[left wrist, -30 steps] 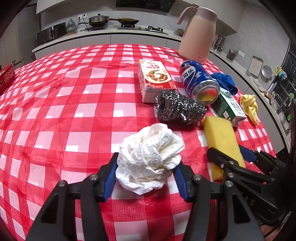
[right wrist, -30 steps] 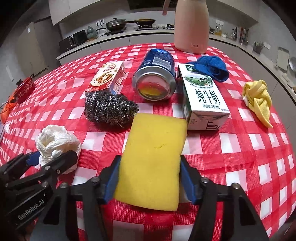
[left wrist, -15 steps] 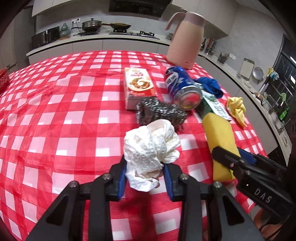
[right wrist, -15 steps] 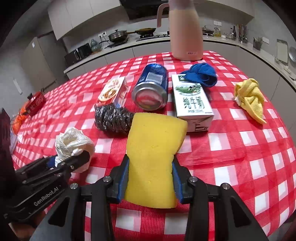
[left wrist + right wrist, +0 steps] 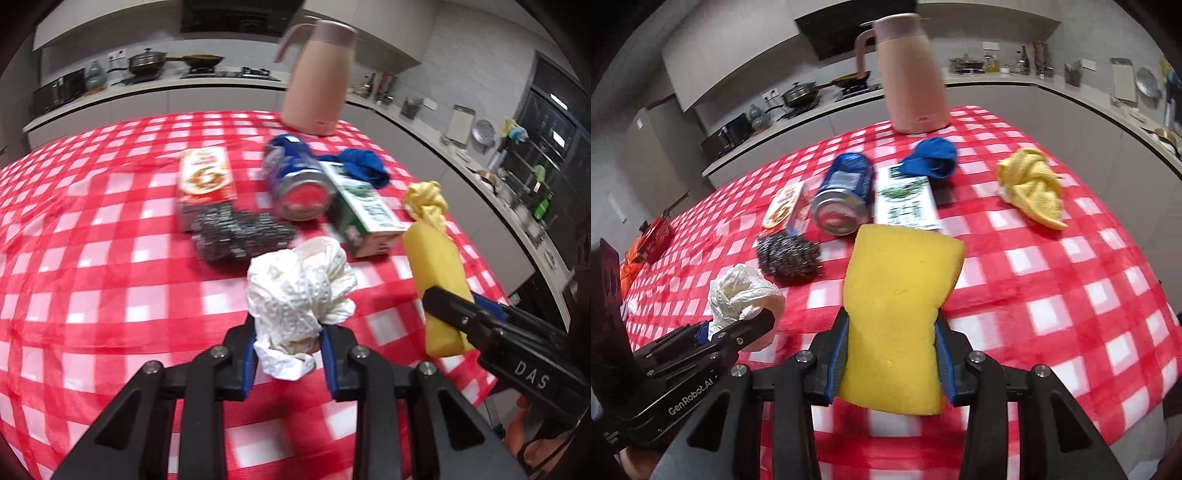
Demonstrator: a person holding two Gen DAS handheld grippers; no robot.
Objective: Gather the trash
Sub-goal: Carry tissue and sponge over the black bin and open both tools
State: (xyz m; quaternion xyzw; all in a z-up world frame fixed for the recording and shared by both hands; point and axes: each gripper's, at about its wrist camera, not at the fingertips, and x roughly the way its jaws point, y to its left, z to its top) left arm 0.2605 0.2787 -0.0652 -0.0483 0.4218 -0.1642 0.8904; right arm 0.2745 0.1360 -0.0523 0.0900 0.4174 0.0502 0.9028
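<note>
Setting: home kitchen. Evidence: hob (image 5: 236, 72) with pots (image 5: 146, 61) on long counter (image 5: 147, 88); wall cupboards (image 5: 738, 55); checked-cloth table (image 5: 92, 258) bearing thermos (image 5: 317, 77).

Even indoor light, moderately bright, no single source visible; shadows soft and faint. Strong fisheye bend in both views: far counter lines curve, corners fall to black vignette. Motion blur smears the mid-scene in the left view, worst on the blue can (image 5: 295, 181), steel scourer (image 5: 240, 232) and pink jug (image 5: 317, 77); checked bench (image 5: 92, 258) squares streak. Right view slightly sharper, though the can and carton (image 5: 907, 201) still blur. Near claw frames stay crisp. Dull sheen on the can's end; no harsh glare.
</note>
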